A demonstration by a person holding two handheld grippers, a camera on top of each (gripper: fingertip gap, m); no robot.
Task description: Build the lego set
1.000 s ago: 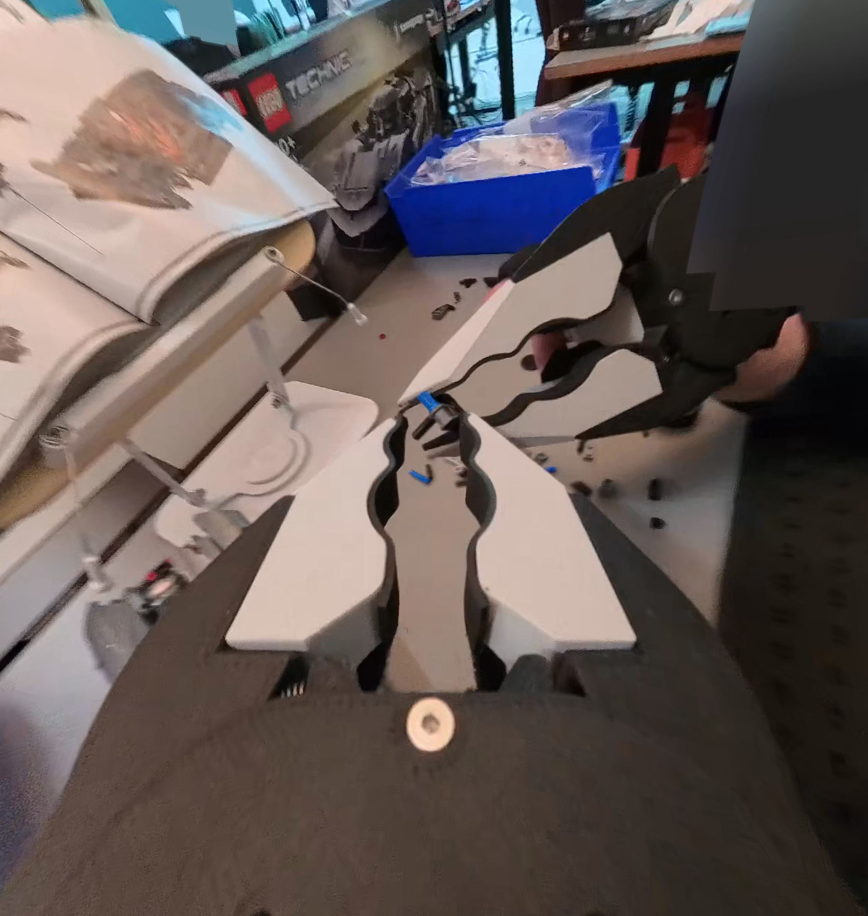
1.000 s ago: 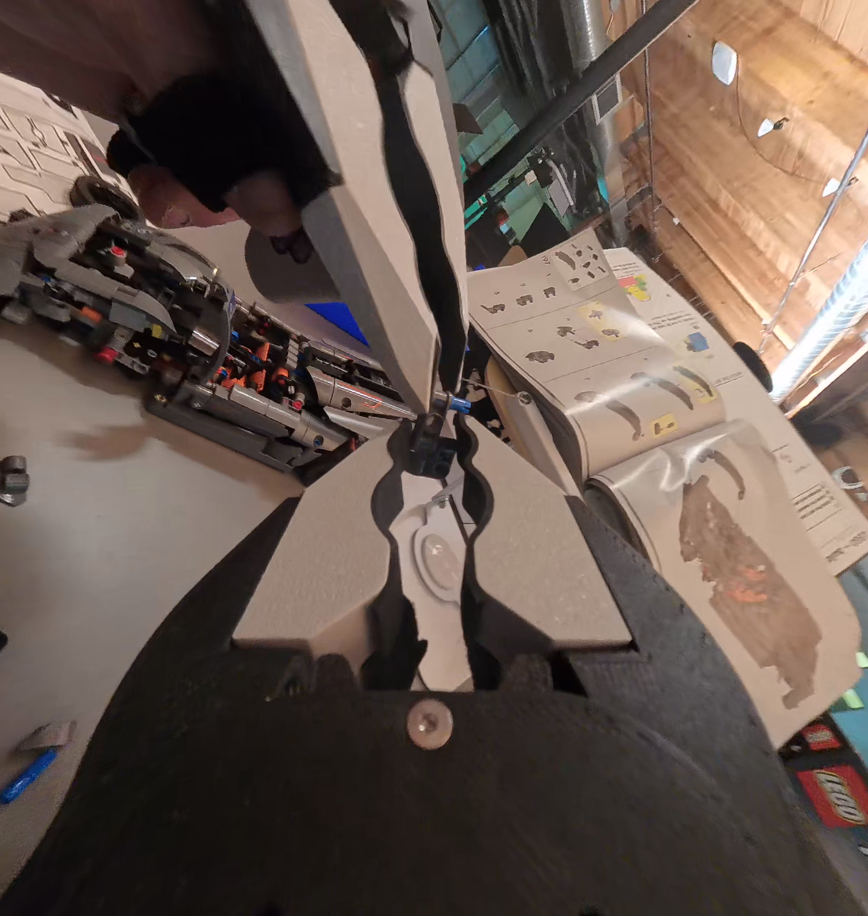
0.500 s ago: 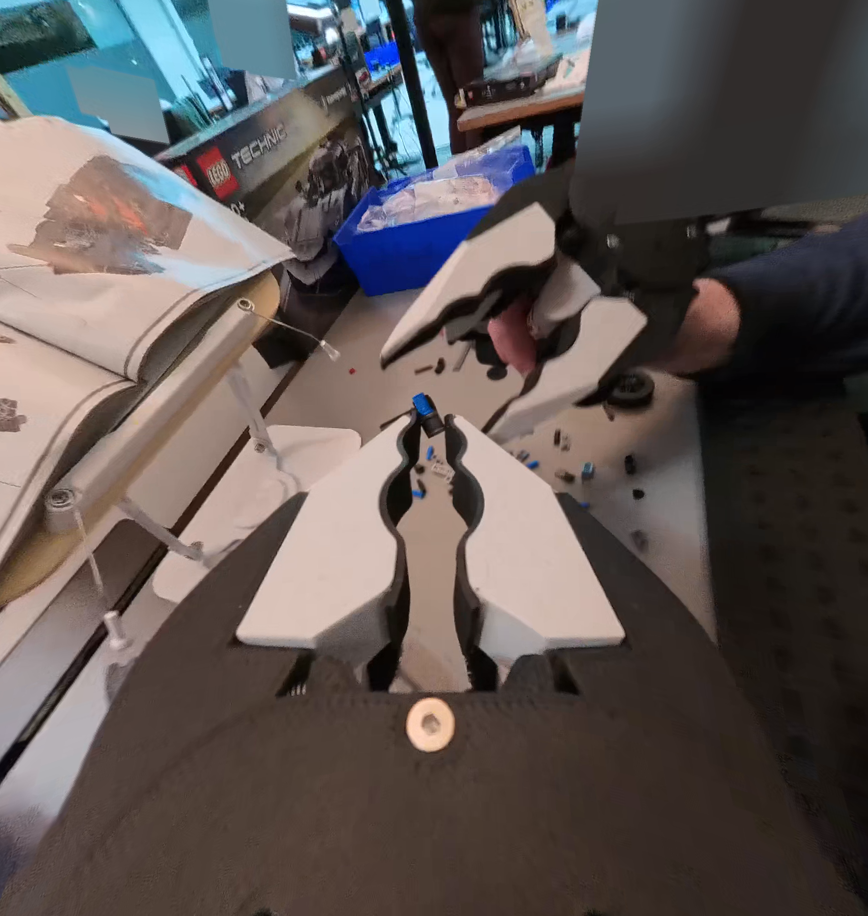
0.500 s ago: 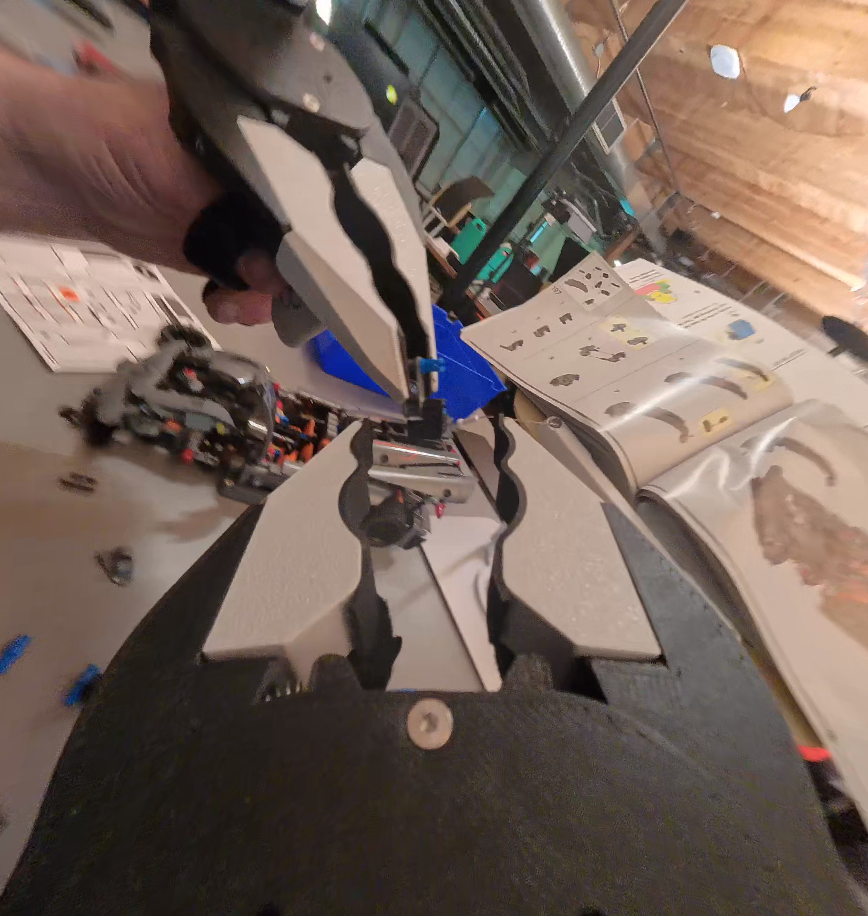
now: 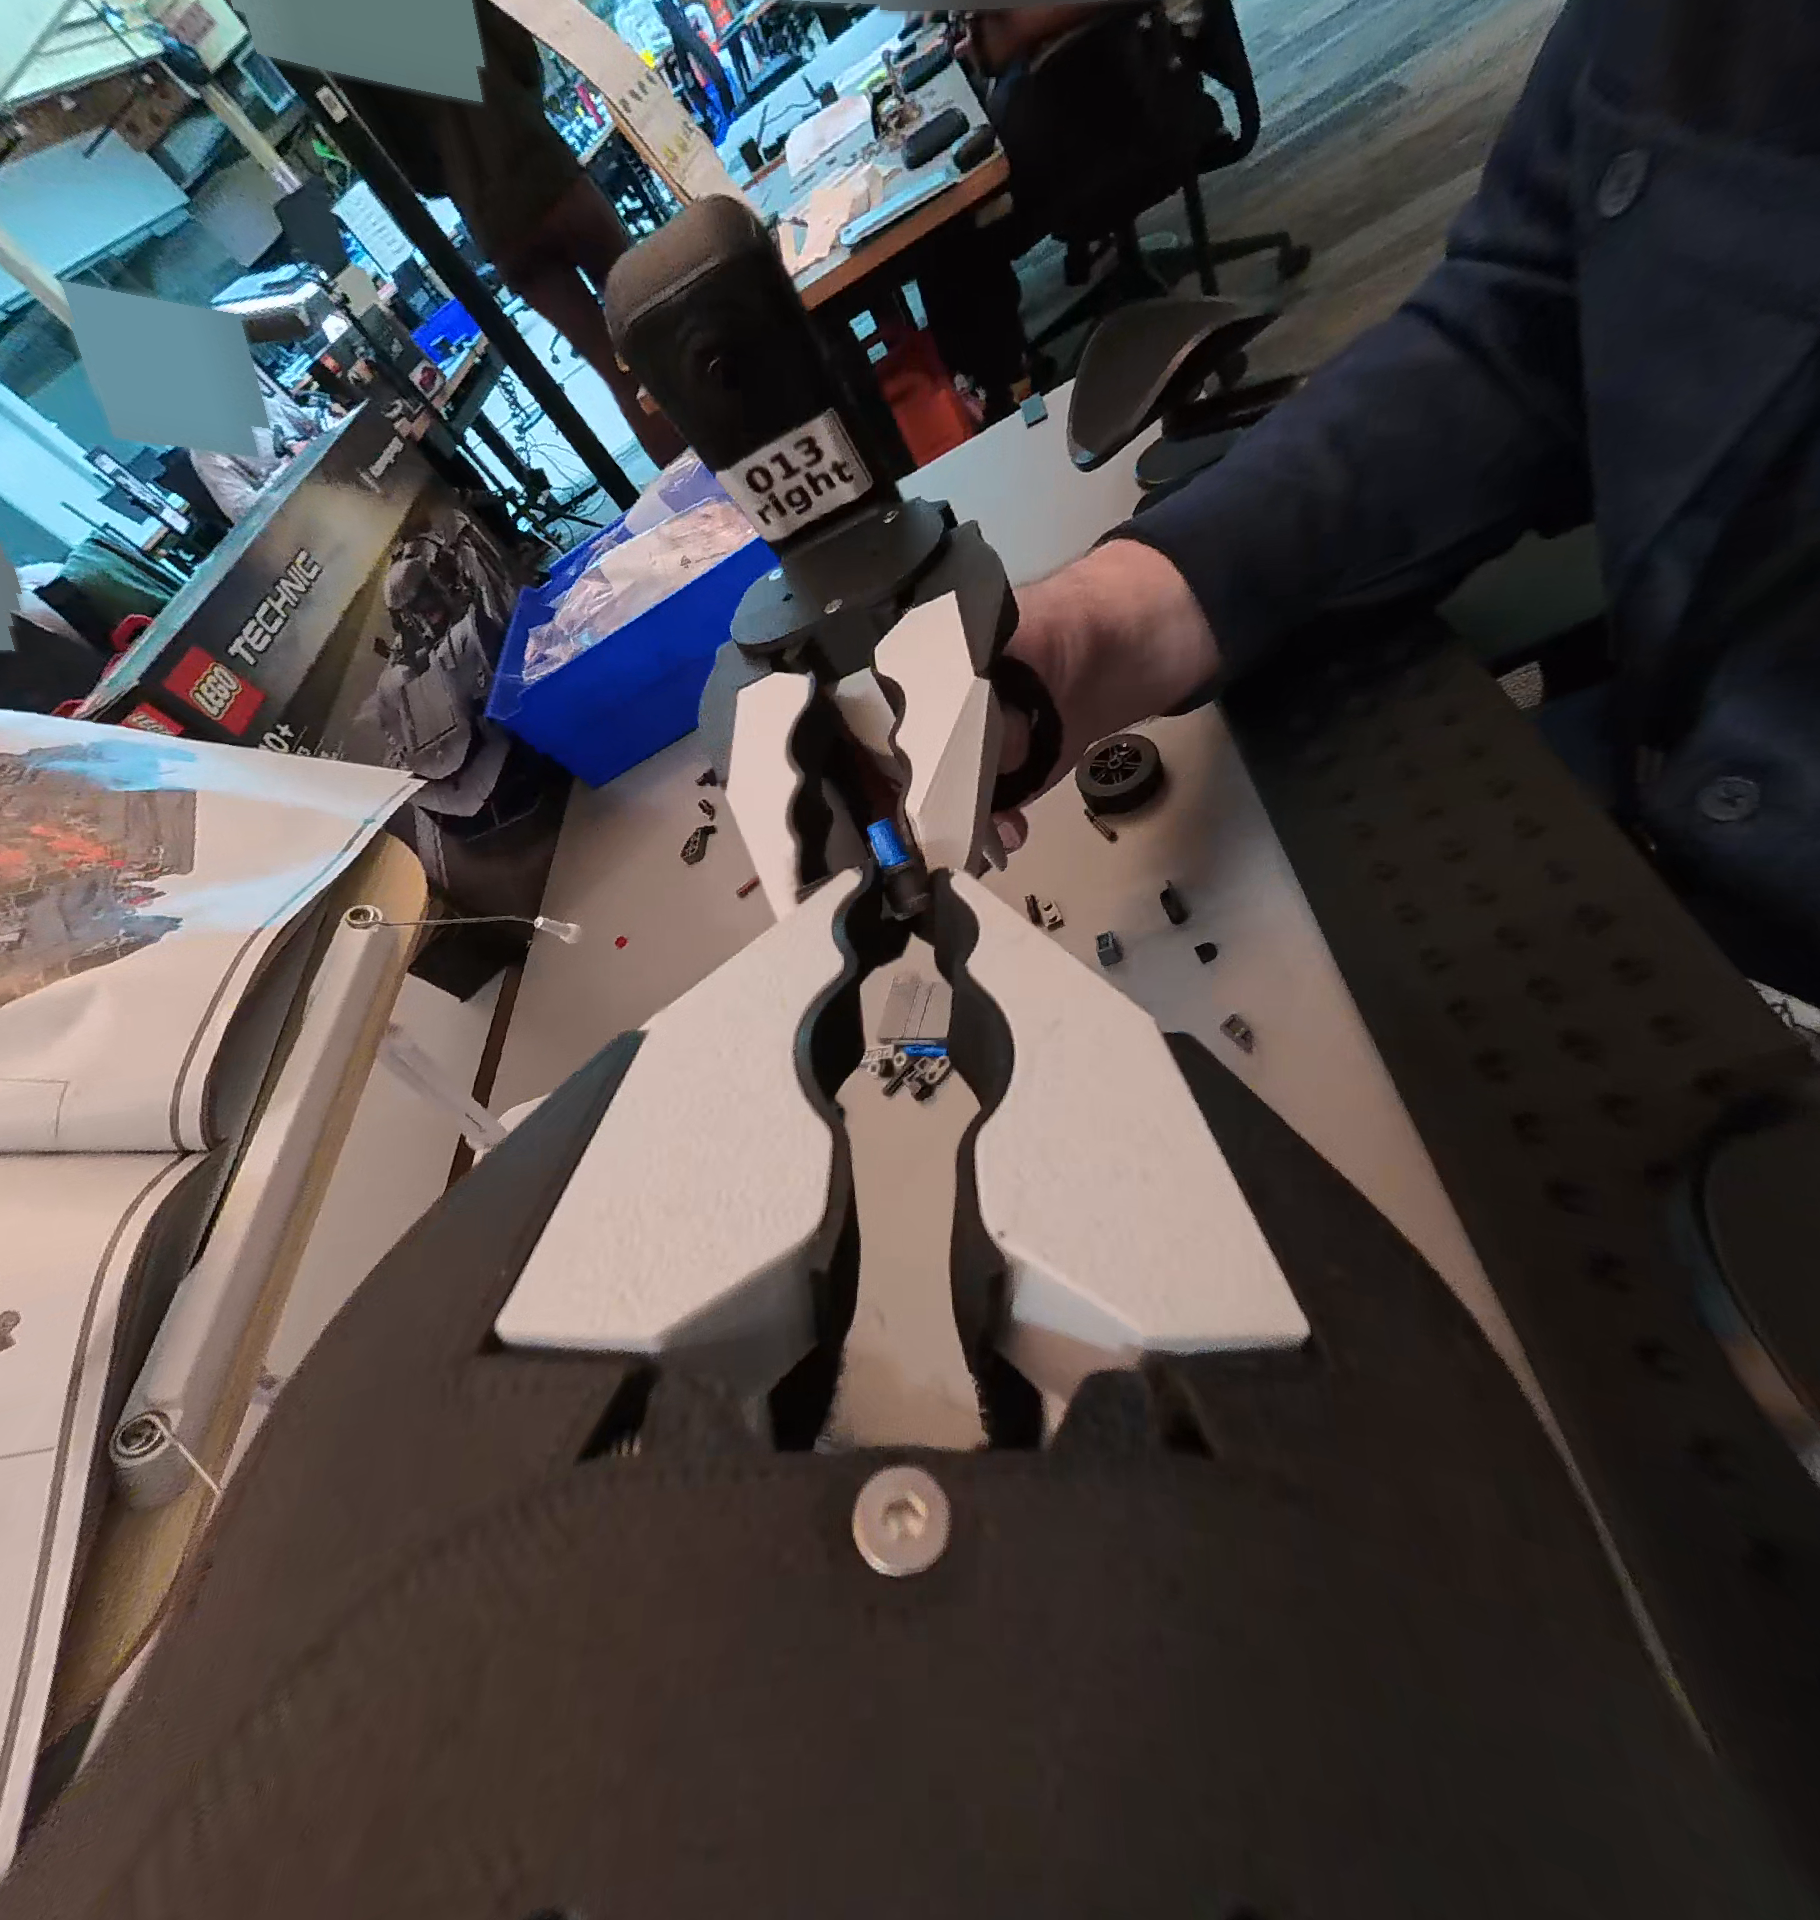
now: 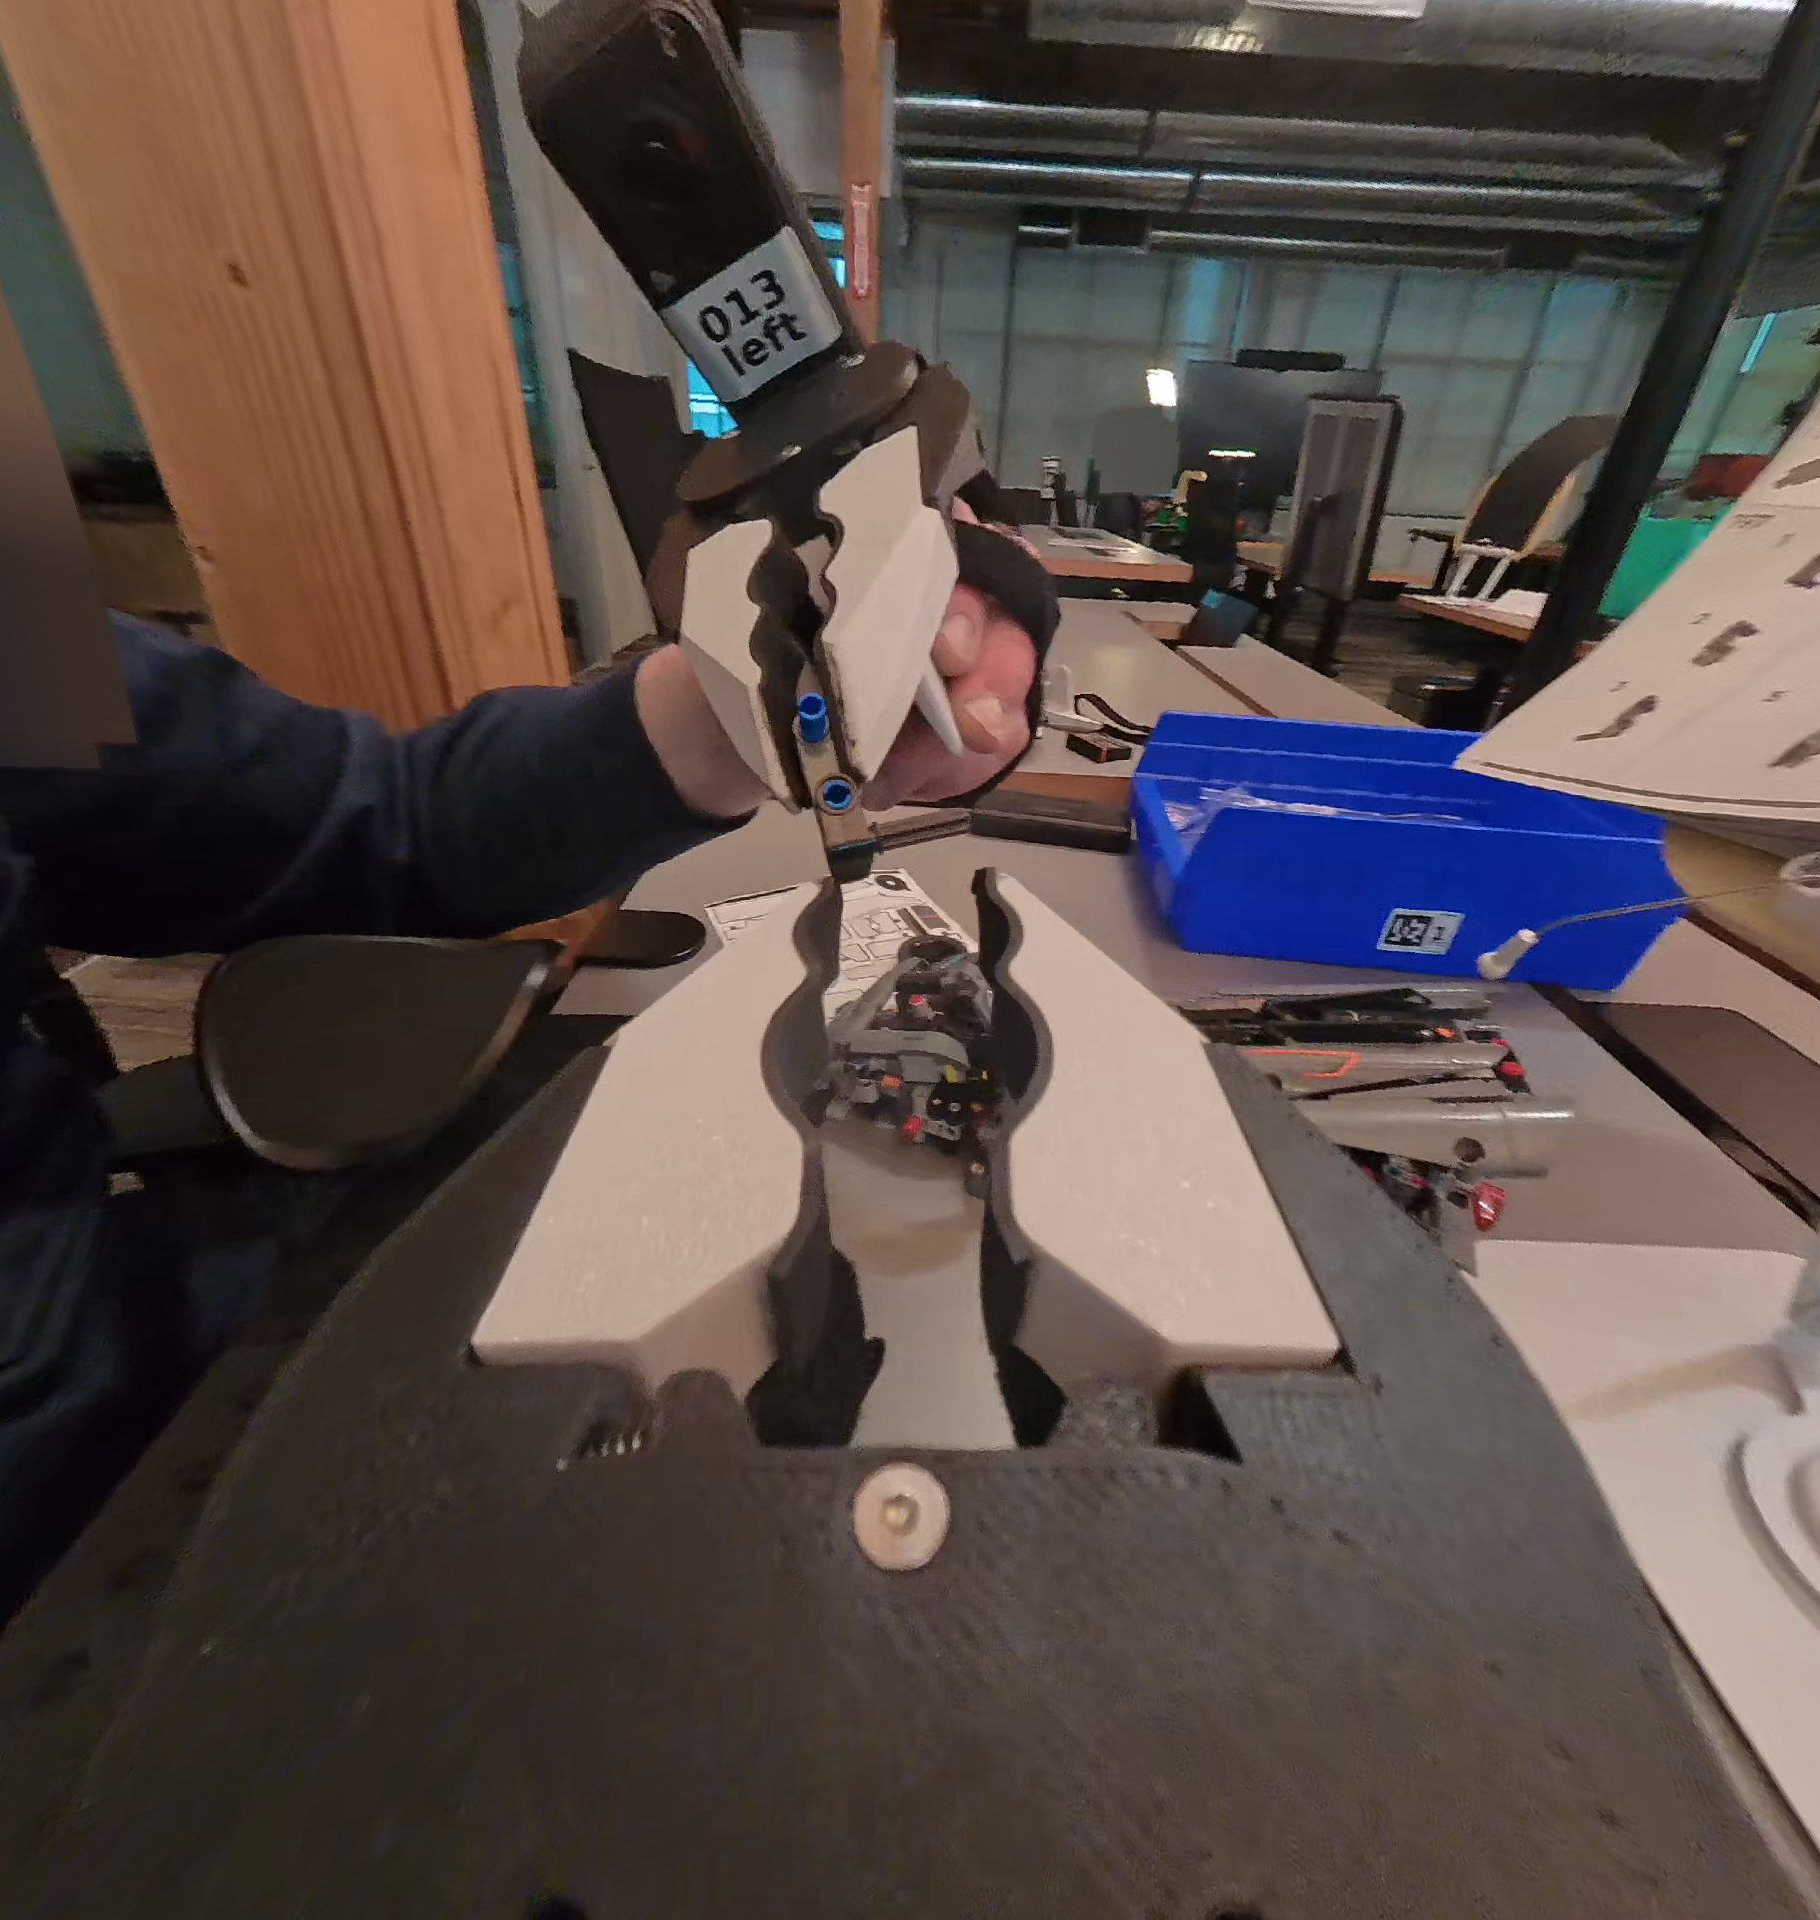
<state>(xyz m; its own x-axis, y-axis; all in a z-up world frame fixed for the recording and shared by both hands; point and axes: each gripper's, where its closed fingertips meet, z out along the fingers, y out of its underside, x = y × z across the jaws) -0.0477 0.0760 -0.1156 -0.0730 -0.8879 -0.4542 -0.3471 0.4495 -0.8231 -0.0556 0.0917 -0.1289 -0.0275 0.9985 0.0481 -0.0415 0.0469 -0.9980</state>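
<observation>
My left gripper [image 5: 901, 899] is shut on a small black Lego beam with blue pins [image 5: 890, 857] and holds it in the air. It also shows in the right wrist view [image 6: 818, 774], with the beam [image 6: 841, 826] hanging from its tips. My right gripper [image 6: 908, 891] is open and empty, its tips just below the beam. In the left wrist view the right gripper [image 5: 870, 821] faces mine, its jaws spread on either side of the beam. The partly built grey model [image 6: 916, 1049] lies on the table beyond the right fingers.
An open instruction book [image 5: 106, 883] stands on a holder at the left. A blue bin [image 6: 1384, 831] with bags, a Lego box [image 5: 293, 623], a long grey assembly [image 6: 1394, 1070], a black wheel [image 5: 1119, 774] and several loose small pieces [image 5: 911, 1060] are on the table. Only a small space, under 4 cm, lies between the two pairs of fingers. From either gripper's tips it is about 20 centimeters to the partly built grey model [image 6: 916, 1049].
My right gripper has opened and let go of the beam, then drawn back to face the left one. My left gripper keeps the beam and has lifted it.
</observation>
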